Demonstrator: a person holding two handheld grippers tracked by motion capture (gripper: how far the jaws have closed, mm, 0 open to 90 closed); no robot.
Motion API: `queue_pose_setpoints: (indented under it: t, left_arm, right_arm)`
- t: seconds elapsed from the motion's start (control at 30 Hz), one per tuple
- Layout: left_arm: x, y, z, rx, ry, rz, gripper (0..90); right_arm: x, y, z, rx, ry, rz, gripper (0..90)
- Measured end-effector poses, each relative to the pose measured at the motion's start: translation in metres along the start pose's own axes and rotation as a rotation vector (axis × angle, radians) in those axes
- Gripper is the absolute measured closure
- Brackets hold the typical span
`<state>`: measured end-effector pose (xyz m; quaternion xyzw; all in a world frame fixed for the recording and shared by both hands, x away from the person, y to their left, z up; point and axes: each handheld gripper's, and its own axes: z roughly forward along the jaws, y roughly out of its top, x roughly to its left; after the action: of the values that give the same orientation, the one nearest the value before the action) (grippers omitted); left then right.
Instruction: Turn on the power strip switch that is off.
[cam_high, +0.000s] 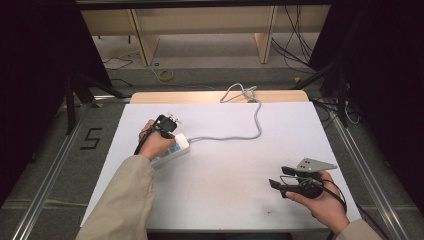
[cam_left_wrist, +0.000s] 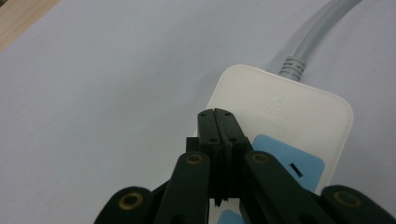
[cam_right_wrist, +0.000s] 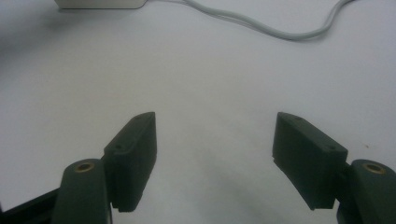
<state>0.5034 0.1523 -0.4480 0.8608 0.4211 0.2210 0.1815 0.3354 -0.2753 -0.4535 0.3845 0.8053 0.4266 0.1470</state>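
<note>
A white power strip (cam_high: 179, 146) with pale blue socket faces (cam_left_wrist: 292, 164) lies on the left of the white table top (cam_high: 225, 175). Its grey cable (cam_high: 245, 135) runs back to the table's far edge. My left gripper (cam_high: 169, 134) points down at the strip's cable end, and in the left gripper view its jaws (cam_left_wrist: 216, 115) are pressed together with nothing between them, their tips over the strip's white casing (cam_left_wrist: 280, 102). My right gripper (cam_high: 278, 177) rests low at the right, apart from the strip, its jaws (cam_right_wrist: 215, 122) wide open over bare table.
The grey cable (cam_right_wrist: 261, 25) snakes across the far side of the table, and the strip's corner (cam_right_wrist: 100, 3) sits at the top of the right gripper view. A wooden edge (cam_high: 215, 96) borders the table's back; beyond it are floor cables and shelf legs.
</note>
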Motion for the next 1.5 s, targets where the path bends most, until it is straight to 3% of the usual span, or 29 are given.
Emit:
queue_pose_setpoints:
  t: [0.67, 0.83, 0.87, 1.13, 1.3, 1.37, 1.5]
  left_arm:
    - [-0.001, 0.0, -0.001, -0.017, 0.001, 0.012, 89.8]
    - [0.0, -0.001, -0.003, -0.048, -0.017, -0.026, 89.1]
    - [0.001, -0.001, -0.004, -0.058, -0.029, -0.037, 82.4]
    - [0.001, -0.001, -0.018, -0.128, -0.039, -0.077, 75.8]
    - [0.0, -0.003, -0.026, -0.193, -0.045, -0.119, 63.5]
    - [0.001, -0.004, -0.029, -0.223, -0.05, -0.118, 56.4]
    - [0.004, -0.007, -0.033, -0.276, -0.101, -0.15, 45.0]
  right_arm:
    - [0.0, 0.0, -0.001, -0.001, -0.002, -0.001, 31.3]
    - [0.0, 0.0, -0.001, -0.001, -0.001, -0.002, 31.3]
    - [0.0, 0.0, -0.001, -0.001, -0.001, -0.002, 31.2]
    - [0.0, 0.0, -0.001, -0.002, -0.002, -0.002, 31.3]
    - [0.0, 0.0, -0.001, -0.003, -0.003, -0.001, 31.2]
    - [0.0, 0.0, -0.001, -0.002, -0.002, -0.002, 31.2]
    - [0.0, 0.0, -0.001, -0.003, -0.002, -0.003, 31.2]
